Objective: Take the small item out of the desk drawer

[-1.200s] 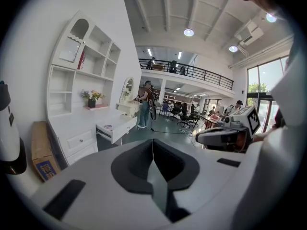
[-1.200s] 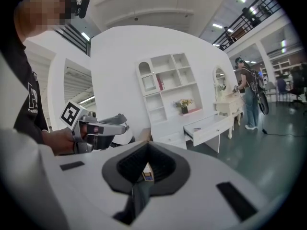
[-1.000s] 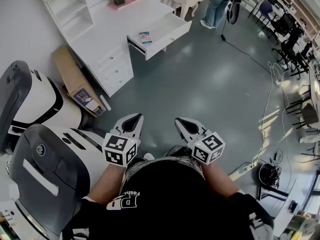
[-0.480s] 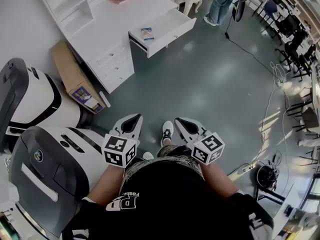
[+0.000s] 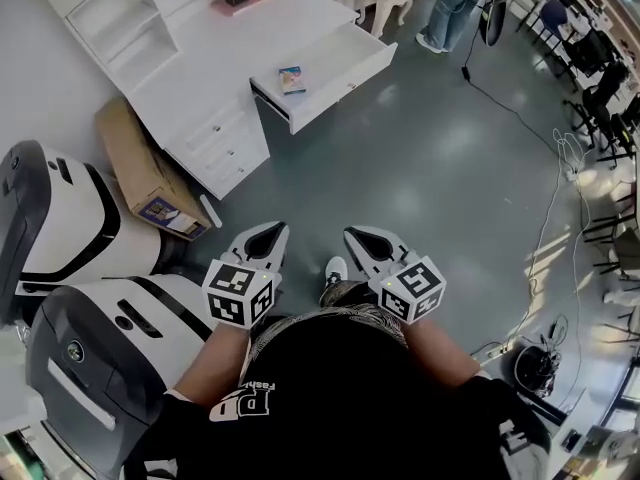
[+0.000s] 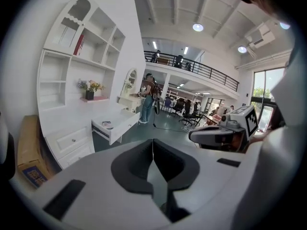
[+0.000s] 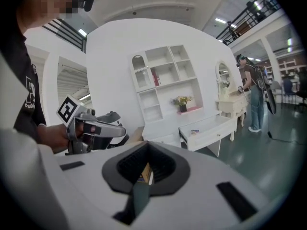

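Note:
The white desk (image 5: 190, 63) stands far ahead at the upper left, and its drawer (image 5: 335, 73) is pulled open. A small blue-and-white item (image 5: 291, 79) lies in the drawer. My left gripper (image 5: 267, 232) and right gripper (image 5: 358, 236) are held side by side close to my body, both shut and empty, well short of the desk. From the left gripper view its tips (image 6: 153, 141) meet, with the drawer (image 6: 115, 126) far off and the right gripper (image 6: 216, 135) beside. The right gripper view shows the drawer (image 7: 207, 130), the item (image 7: 194, 131) and the left gripper (image 7: 96, 127).
A cardboard box (image 5: 145, 173) leans against the desk's left end. Two large white-and-grey machines (image 5: 60, 218) stand on my left. A person (image 5: 455, 3) stands by a small dressing table beyond the desk. A cable (image 5: 530, 128) runs across the grey floor; chairs crowd the right.
The view has shifted a little as I step over the floor, and a white shoe now shows between the grippers. Both grippers stay shut and level.

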A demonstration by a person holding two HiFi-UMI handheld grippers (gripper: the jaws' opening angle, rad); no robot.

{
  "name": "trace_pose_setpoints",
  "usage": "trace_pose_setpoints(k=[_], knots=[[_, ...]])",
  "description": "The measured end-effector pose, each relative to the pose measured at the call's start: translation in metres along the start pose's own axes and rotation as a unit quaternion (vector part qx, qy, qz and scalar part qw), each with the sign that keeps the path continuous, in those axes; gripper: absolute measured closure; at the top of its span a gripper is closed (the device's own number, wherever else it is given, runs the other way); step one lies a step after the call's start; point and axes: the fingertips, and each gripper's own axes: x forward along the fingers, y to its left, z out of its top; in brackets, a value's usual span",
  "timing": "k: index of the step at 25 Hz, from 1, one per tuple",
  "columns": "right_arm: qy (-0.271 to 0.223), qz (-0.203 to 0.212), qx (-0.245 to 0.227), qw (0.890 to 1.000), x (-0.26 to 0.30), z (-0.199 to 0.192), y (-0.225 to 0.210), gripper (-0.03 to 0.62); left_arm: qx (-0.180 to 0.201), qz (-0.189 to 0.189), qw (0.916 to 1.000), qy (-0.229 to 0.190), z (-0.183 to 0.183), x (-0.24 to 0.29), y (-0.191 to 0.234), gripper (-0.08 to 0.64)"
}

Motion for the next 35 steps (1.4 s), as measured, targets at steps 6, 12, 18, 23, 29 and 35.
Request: trace_pose_setpoints(k=[6,12,18,23,29,35], knots=[[-0.004,0.019,-0.003,1.000,0.017,0.026,-0.054,0.583,0.007,0.013,0.9999,0.007,0.029,0.049,-0.001,0.545],[-0.016,0.036,-0.012,0.999,0.024,0.055,-0.101,0.583,0.012,0.036,0.9993,-0.002,0.062,0.088,0.002,0.545],[-0.016,0.039,-0.002,0.999,0.025,0.059,-0.140,0.583,0.014,0.039,0.9991,-0.005,0.077,0.123,-0.005,0.545],[-0.015,0.043,0.011,0.999,0.026,0.059,-0.153,0.583,0.009,0.048,0.9988,0.008,0.077,0.132,-0.003,0.545],[-0.007,0.045,0.028,0.999,0.031,0.056,-0.164,0.583,0.007,0.050,0.9986,0.013,0.081,0.142,0.001,0.545],[-0.004,0.034,0.025,0.999,0.040,0.061,-0.176,0.583,0.009,0.034,0.9993,0.013,0.089,0.163,0.008,0.545]])
